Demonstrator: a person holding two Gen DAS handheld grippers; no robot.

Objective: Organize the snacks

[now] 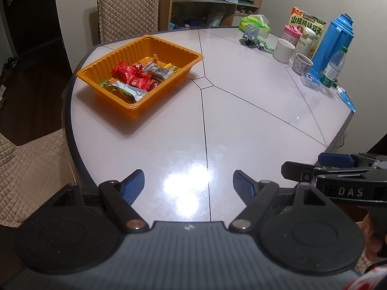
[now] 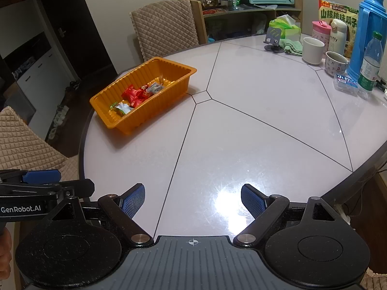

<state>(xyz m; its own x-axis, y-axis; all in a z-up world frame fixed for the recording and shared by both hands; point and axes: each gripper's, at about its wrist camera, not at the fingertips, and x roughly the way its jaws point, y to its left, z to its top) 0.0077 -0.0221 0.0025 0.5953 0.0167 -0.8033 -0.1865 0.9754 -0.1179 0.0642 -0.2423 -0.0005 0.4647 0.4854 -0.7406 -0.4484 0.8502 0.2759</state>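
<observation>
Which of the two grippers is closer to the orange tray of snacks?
Left, by a little. The left gripper hangs open over the table's near edge, the orange tray ahead to its left; the right gripper, also open, sits beside it, farther right.

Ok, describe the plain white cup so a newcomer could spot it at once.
Start at the round pale table and look to its far right edge, where drinkware clusters before the tall blue thermos jug. The white cup stands left of the patterned mug, in front of the pink tumbler. It alone is unpatterned, lidless white.
</observation>
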